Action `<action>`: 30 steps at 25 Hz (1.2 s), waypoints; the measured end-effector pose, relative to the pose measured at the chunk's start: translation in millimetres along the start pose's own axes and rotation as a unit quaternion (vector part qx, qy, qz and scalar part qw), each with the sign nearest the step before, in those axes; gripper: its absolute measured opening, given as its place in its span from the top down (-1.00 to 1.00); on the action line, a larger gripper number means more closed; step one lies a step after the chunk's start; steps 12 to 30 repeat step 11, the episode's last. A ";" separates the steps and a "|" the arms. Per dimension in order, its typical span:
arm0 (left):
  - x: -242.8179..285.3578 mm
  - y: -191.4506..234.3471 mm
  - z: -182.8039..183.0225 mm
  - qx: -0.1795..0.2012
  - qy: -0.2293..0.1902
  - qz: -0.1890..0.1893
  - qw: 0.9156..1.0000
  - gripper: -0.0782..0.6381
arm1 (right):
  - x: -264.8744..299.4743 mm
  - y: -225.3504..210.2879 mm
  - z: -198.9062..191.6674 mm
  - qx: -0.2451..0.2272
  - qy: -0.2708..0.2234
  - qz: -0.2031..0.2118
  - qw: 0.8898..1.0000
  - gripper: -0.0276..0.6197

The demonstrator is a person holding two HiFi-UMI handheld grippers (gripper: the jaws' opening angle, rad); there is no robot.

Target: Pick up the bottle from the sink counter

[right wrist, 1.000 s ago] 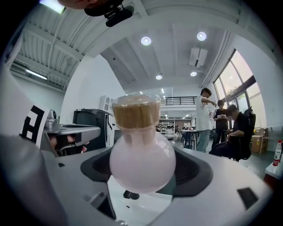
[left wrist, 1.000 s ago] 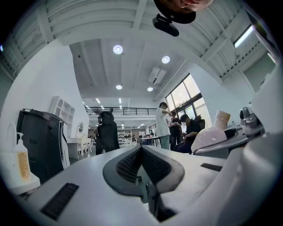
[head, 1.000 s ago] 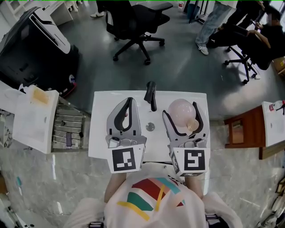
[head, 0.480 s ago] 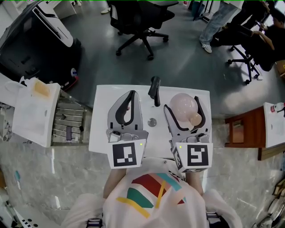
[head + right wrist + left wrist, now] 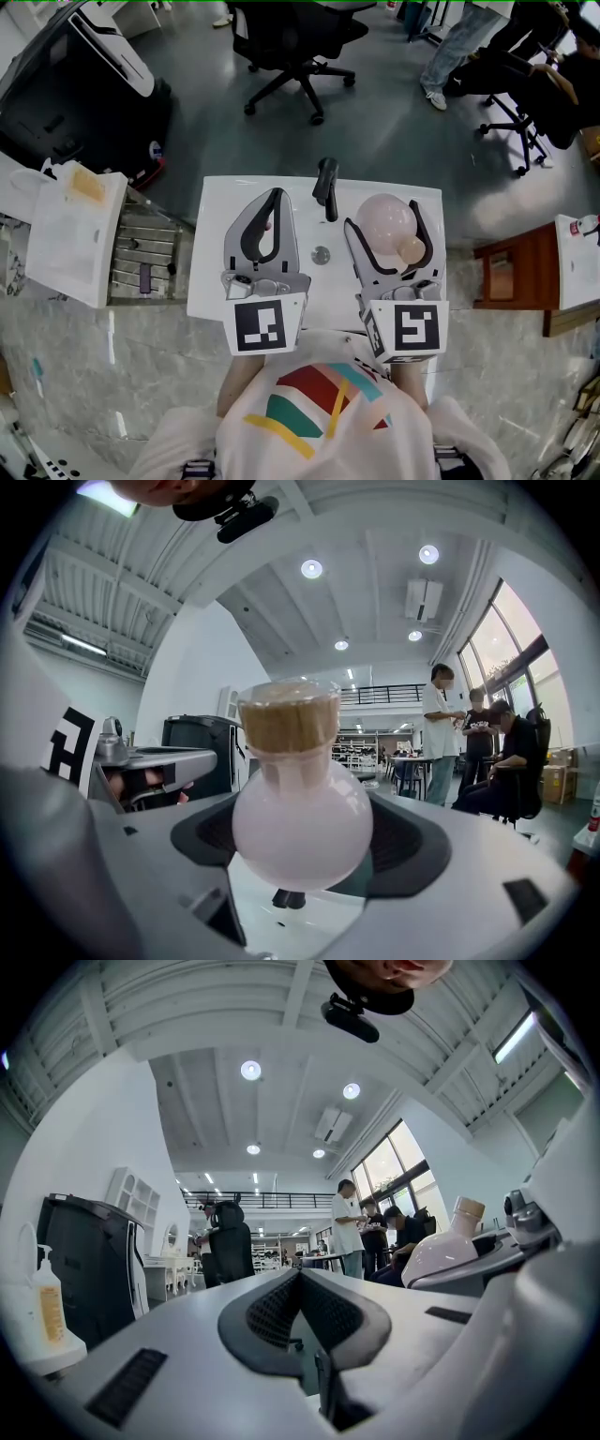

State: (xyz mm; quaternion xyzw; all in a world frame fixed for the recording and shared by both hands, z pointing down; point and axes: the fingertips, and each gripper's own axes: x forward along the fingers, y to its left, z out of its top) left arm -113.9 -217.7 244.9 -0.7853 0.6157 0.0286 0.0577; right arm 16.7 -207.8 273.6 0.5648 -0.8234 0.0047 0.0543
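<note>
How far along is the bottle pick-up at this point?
Done: the right gripper is shut on the pink bottle, which looks raised off the white counter. In hand: holding it up. Remaining: nothing visible; the left gripper is shut and empty.

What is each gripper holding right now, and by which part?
The right gripper clamps the pink bottle by its round body, below the cork. The left gripper is shut and empty.

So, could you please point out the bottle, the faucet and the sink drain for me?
bottle [image 5: 300, 827]: right gripper view, on its round pink body.
faucet [image 5: 325, 186]: head view, on its black upper part.
sink drain [image 5: 321, 254]: head view, on its metal centre.
</note>
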 end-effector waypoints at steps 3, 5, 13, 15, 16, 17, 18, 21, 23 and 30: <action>-0.9 0.0 1.1 0.000 -0.002 -0.003 1.000 0.73 | -0.7 -0.3 -0.6 -0.001 -0.002 -0.003 1.000 -0.28; -1.5 0.0 2.0 0.001 -0.004 -0.004 1.000 0.73 | -1.2 -0.1 -0.8 -0.003 -0.003 -0.003 1.000 -0.28; -1.9 1.2 3.1 0.001 -0.004 -0.004 1.000 0.73 | -1.8 0.9 2.0 -0.007 -0.004 -0.004 1.000 -0.28; -1.9 1.2 3.1 0.001 -0.004 -0.004 1.000 0.73 | -1.8 0.9 2.0 -0.007 -0.004 -0.004 1.000 -0.28; -1.9 1.2 3.1 0.001 -0.004 -0.004 1.000 0.73 | -1.8 0.9 2.0 -0.007 -0.004 -0.004 1.000 -0.28; -1.9 1.2 3.1 0.001 -0.004 -0.004 1.000 0.73 | -1.8 0.9 2.0 -0.007 -0.004 -0.004 1.000 -0.28; -1.9 1.2 3.1 0.001 -0.004 -0.004 1.000 0.73 | -1.8 0.9 2.0 -0.007 -0.004 -0.004 1.000 -0.28; -1.9 1.2 3.1 0.001 -0.004 -0.004 1.000 0.73 | -1.8 0.9 2.0 -0.007 -0.004 -0.004 1.000 -0.28; -1.9 1.2 3.1 0.001 -0.004 -0.004 1.000 0.73 | -1.8 0.9 2.0 -0.007 -0.004 -0.004 1.000 -0.28; -1.9 1.2 3.1 0.001 -0.004 -0.004 1.000 0.73 | -1.8 0.9 2.0 -0.007 -0.004 -0.004 1.000 -0.28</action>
